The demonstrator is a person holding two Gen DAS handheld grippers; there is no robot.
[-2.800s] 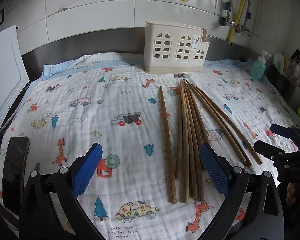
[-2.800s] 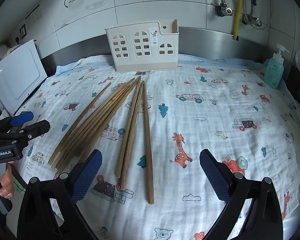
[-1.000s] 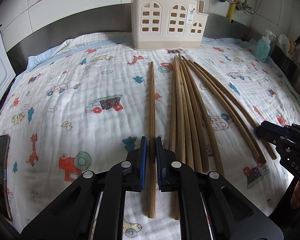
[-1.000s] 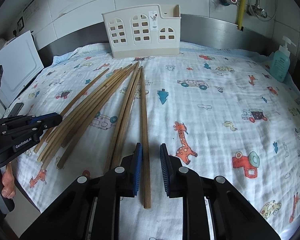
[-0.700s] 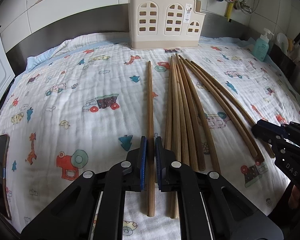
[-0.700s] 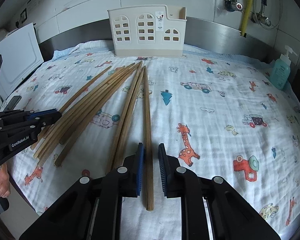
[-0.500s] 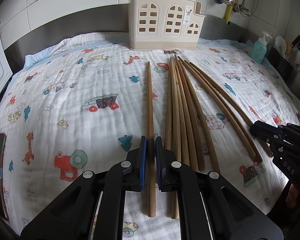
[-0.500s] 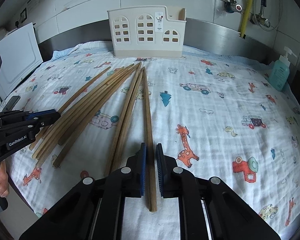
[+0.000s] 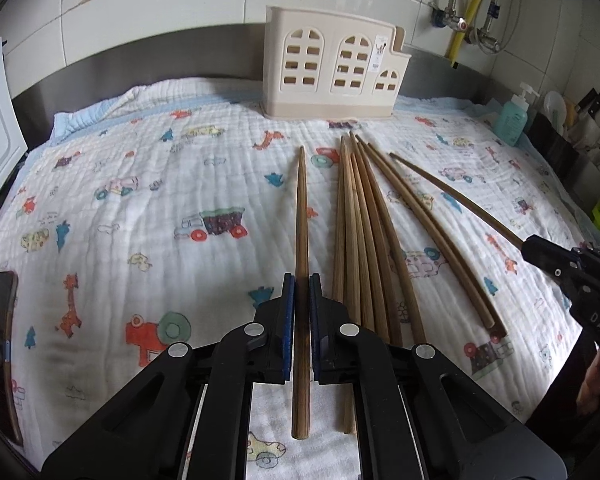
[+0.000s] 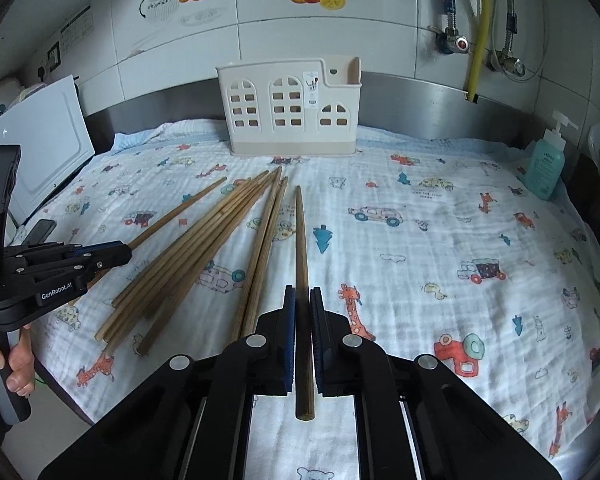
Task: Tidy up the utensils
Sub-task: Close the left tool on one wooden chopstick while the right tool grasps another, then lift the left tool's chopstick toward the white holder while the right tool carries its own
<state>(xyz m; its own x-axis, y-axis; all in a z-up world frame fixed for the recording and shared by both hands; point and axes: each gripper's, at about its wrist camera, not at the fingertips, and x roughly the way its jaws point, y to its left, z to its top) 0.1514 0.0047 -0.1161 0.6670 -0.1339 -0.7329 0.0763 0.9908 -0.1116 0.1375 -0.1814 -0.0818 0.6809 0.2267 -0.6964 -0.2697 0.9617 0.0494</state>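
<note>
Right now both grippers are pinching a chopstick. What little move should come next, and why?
Probably carry both toward the holder. The left gripper is shut on one chopstick, and the right gripper is shut on another. The holder stands at the back of the cloth, and more chopsticks lie loose waiting their turn.

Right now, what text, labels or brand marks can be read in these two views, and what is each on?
"GenRobot.AI": side of the left gripper, seen from the right wrist view.
"DAS": body of the right gripper, left wrist view; the rest is cut off.
Sticker on the utensil holder: too small to read.
Soap bottle label: blurred.
</note>
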